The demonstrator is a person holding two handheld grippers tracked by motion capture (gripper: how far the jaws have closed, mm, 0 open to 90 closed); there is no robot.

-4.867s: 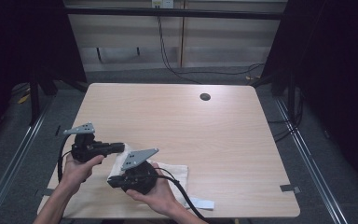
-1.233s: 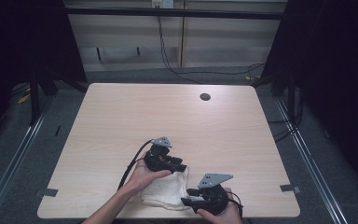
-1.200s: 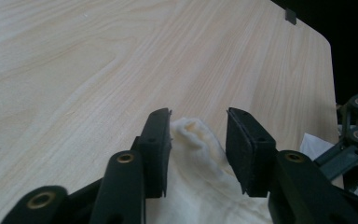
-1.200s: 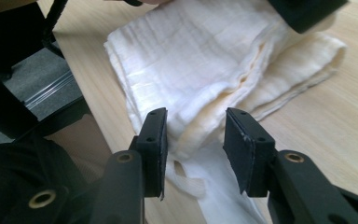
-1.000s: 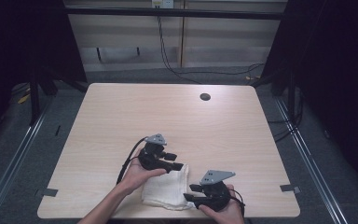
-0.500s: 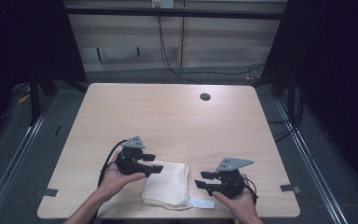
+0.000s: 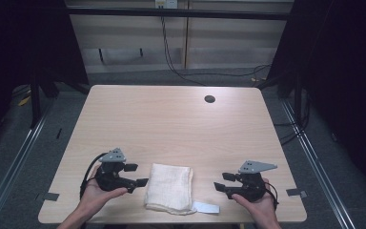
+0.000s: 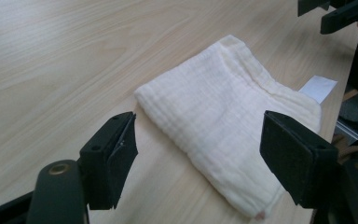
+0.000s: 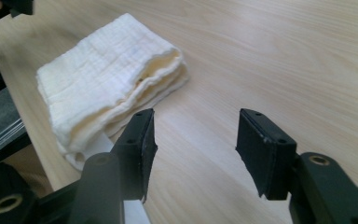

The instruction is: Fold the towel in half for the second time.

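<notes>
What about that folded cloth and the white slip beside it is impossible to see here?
- Cloth: its number of layers, high view; the top fold covers them.
- White slip: any print, high view; too small.
- White slip: part of it, left gripper view; the cloth overlaps it.

I read a lab test bay, bare wooden table [image 7: 171,124], dark curtains [image 7: 24,43], floor rails [image 7: 19,157], loose cables [image 7: 171,52], grey carpet [image 7: 333,157]
</notes>
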